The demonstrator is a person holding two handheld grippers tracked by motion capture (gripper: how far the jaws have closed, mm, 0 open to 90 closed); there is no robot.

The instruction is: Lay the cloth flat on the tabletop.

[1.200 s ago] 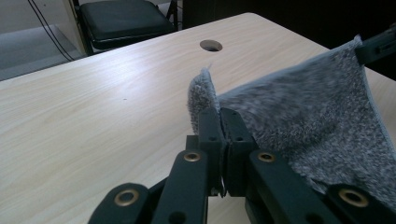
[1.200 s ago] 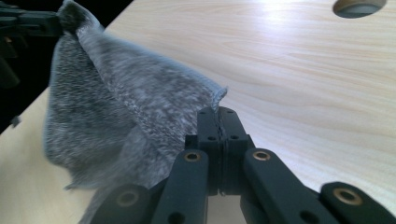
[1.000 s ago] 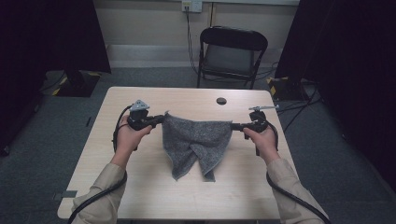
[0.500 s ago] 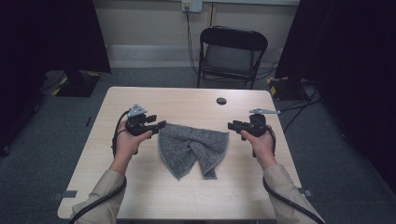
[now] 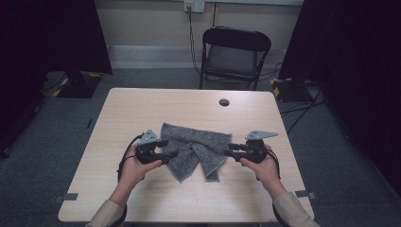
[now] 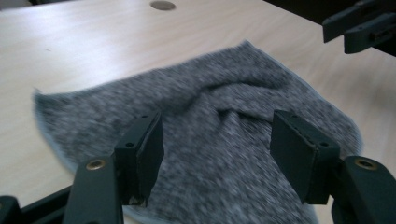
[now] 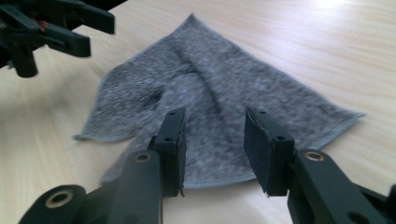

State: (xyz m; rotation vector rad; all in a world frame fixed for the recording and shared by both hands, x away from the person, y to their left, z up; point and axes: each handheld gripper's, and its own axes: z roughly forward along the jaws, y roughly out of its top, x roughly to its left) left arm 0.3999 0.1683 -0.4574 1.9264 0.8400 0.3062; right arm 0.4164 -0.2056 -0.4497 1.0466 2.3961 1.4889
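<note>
both grippers hold nothing: left gripper [image 5: 171,148] spread wide at the grey towel's [image 5: 196,146] left edge, towel rumpled mid-table, right gripper [image 5: 228,149] parted at its right. likely regrasping; next, pinch an edge.

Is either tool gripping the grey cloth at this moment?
No: in the gripper views the left tool and the right tool both stand open with empty gaps, and the grey cloth lies loose on the table.
</note>
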